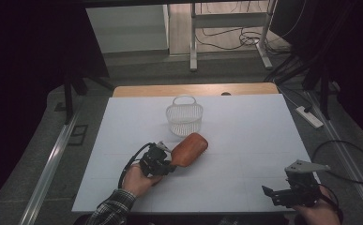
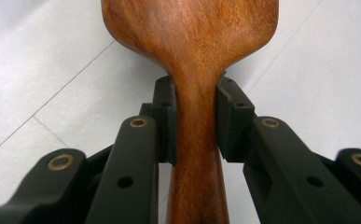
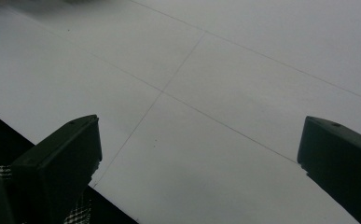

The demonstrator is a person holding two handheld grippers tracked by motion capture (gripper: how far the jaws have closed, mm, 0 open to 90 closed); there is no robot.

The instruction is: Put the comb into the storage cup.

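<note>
Wooden brush (image 1: 189,148), clamped by left hand-held gripper (image 1: 167,165), apparently just clear of basket (image 1: 184,117).

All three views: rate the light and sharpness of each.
High view: dim, dark surround, white table evenly lit. Left gripper view: bright, wooden brush grain crisp, fingers sharp. Right gripper view: grey and dull, its near fingers soft.

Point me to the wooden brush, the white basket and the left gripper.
wooden brush (image 1: 191,147), high view, middle of its back.
white basket (image 1: 184,121), high view, its mesh wall.
left gripper (image 2: 194,112), left gripper view, between the pads clamping the handle.
</note>
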